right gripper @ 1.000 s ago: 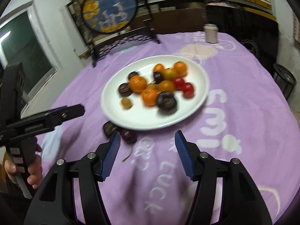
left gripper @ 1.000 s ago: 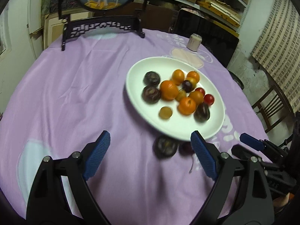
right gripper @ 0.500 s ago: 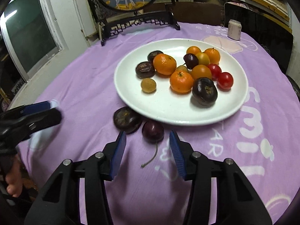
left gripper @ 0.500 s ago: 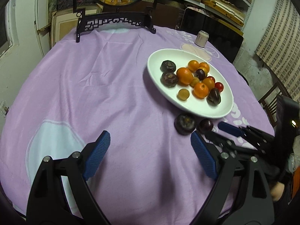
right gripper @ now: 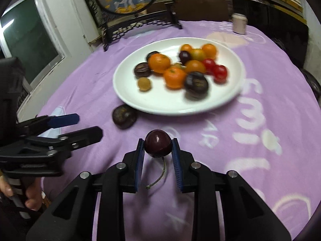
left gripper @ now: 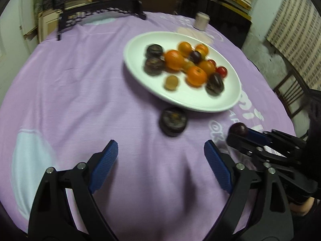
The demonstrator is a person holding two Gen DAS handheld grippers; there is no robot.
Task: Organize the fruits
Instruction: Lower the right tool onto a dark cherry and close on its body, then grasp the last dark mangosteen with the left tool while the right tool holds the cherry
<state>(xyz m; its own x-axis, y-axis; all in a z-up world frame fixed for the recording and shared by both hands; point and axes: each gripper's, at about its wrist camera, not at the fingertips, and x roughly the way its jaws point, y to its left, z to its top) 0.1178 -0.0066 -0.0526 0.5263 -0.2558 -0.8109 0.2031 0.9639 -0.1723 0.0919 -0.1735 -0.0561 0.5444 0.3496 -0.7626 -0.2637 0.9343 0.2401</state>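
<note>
Right wrist view: the right gripper (right gripper: pixel 158 147) is closed on a dark red cherry (right gripper: pixel 158 143), its two blue pads pressing the fruit from either side near their tips. The cherry's thin stem (right gripper: pixel 160 175) hangs from its underside and curves back toward the camera, so the fruit's stem axis runs roughly along the fingers, stem end nearest the wrist. The cherry is held above the purple tablecloth (right gripper: pixel 270 110), near the tabletop's near edge and apart from the white plate (right gripper: pixel 160 102) lying toward the centre.

A dark, wrinkled round fruit (right gripper: pixel 124 116) lies on the cloth just beside the plate's near-left rim; whether it touches the rim cannot be told. The plate carries oranges (right gripper: pixel 174 77), red tomatoes (right gripper: pixel 220 72), further dark fruits (right gripper: pixel 196 84) and one small tan fruit (right gripper: pixel 144 84), all blurred.

Left wrist view: the left gripper (left gripper: pixel 160 165) has its jaws spread wide and grips nothing, hovering over bare cloth at the near edge. The same cherry (left gripper: pixel 238 129) appears at right, clamped in the right gripper (left gripper: pixel 239 133), with the wrinkled fruit (left gripper: pixel 173 121) between it and the plate (left gripper: pixel 140 76). A small pale jar (left gripper: pixel 201 21) stands near the tabletop's far edge, beyond the plate.
</note>
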